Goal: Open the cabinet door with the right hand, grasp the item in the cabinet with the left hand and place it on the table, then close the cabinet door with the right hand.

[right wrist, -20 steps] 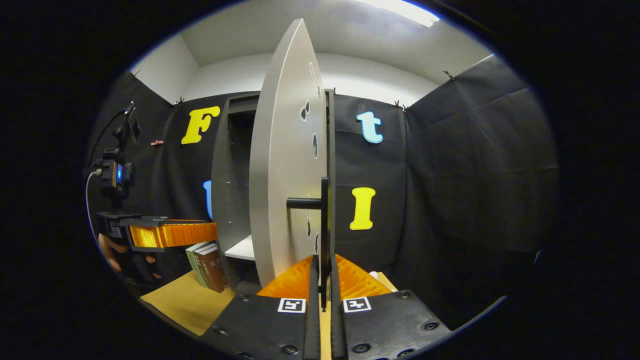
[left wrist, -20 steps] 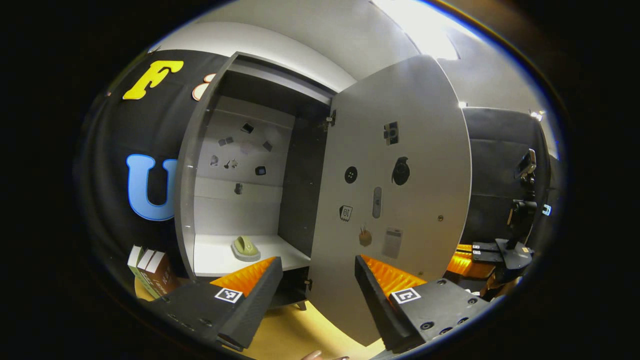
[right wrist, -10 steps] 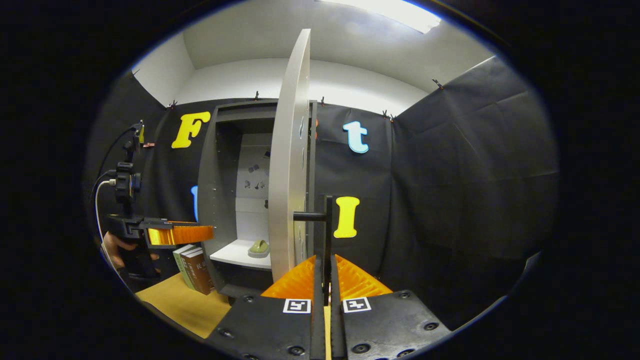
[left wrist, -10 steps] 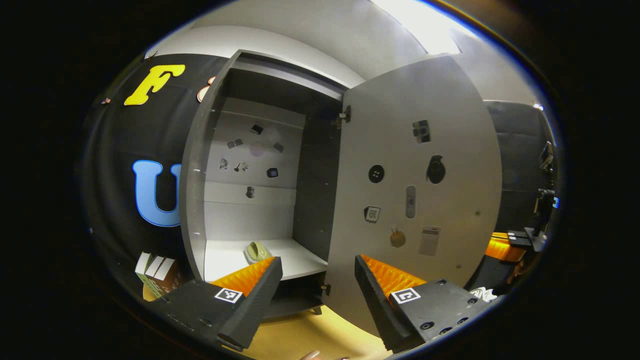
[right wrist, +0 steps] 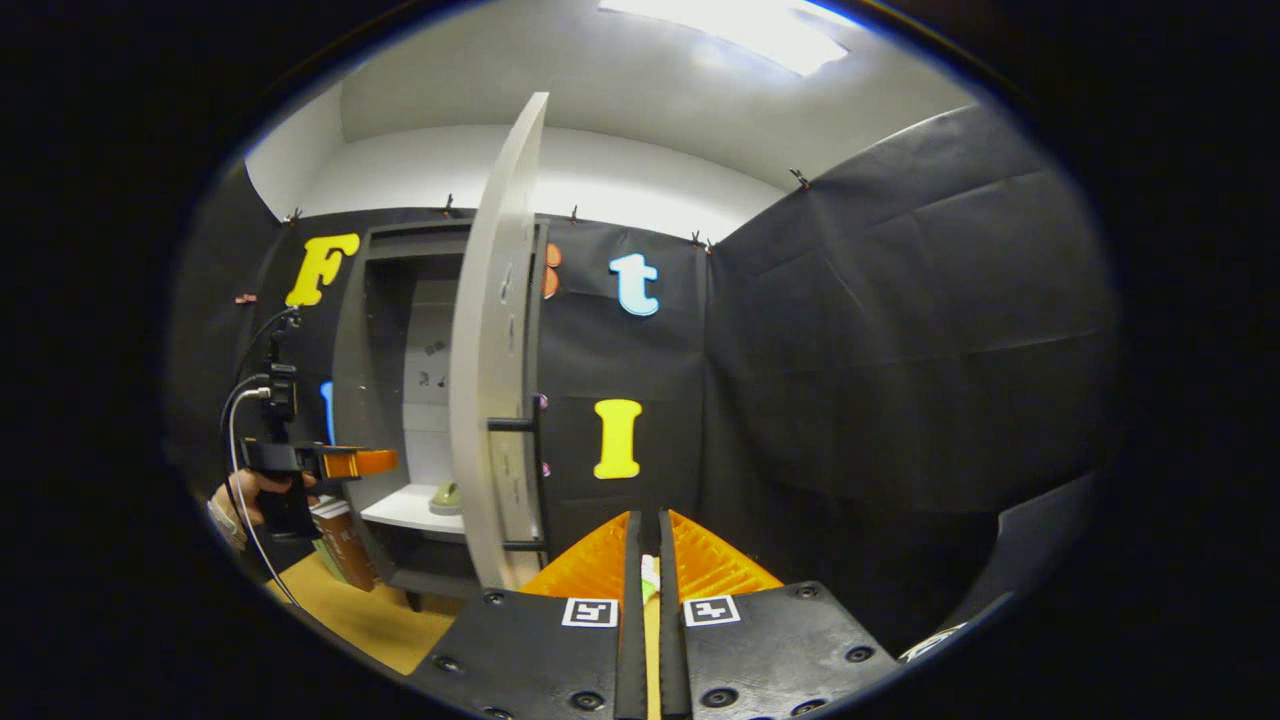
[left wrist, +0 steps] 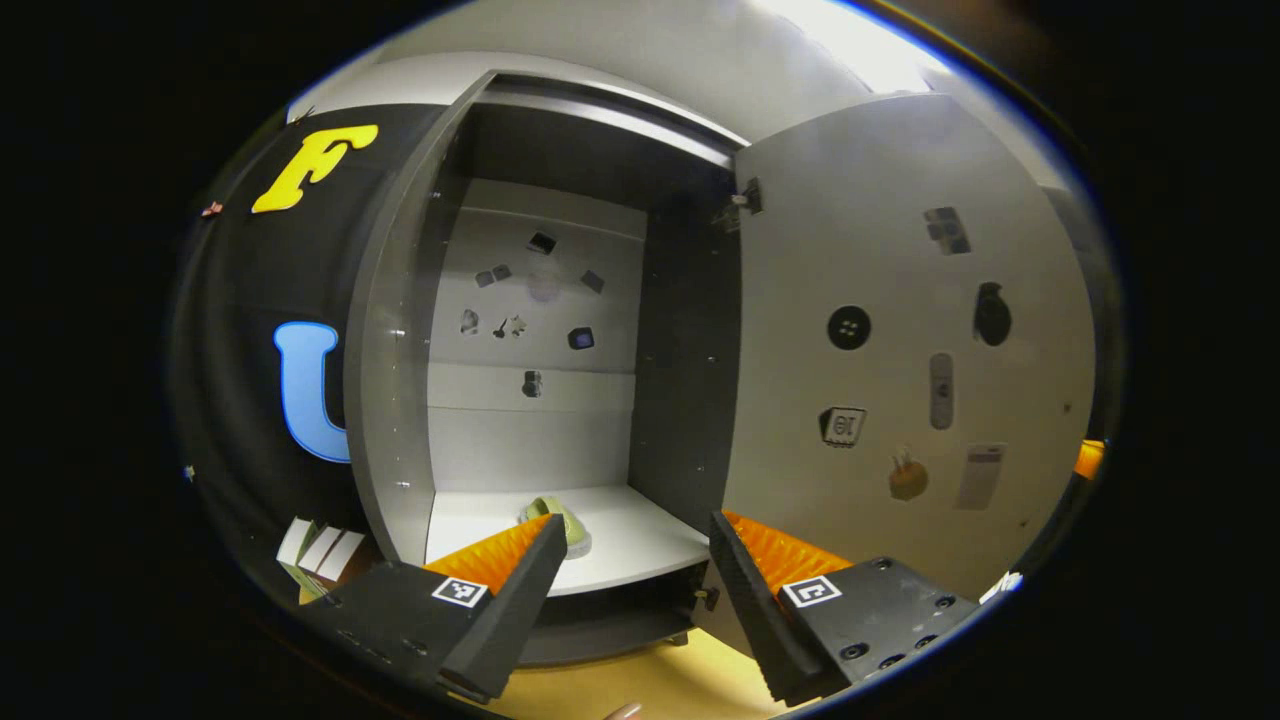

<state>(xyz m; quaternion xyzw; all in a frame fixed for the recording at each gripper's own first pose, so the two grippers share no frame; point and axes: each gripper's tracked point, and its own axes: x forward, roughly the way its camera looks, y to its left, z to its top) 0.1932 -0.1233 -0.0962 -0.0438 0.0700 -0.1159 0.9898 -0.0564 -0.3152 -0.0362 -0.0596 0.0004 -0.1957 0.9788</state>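
Note:
The grey cabinet stands with its door swung wide to the right. A small pale green item lies on the white shelf inside. My left gripper is open just in front of the shelf edge, and its left fingertip partly covers the item. In the right gripper view the door shows edge-on with its dark handle. My right gripper is shut on nothing, a little right of and back from the handle. The left gripper, held by a hand, points at the cabinet opening, where the green item sits.
Several books stand on the yellow table left of the cabinet, also visible as books under the left gripper. Stickers dot the cabinet's back panel and the door's inner face. Black cloth walls close in the booth behind and to the right.
The door has swung further open. My right gripper has let go of the handle and drawn back from it. My left gripper has moved closer to the shelf.

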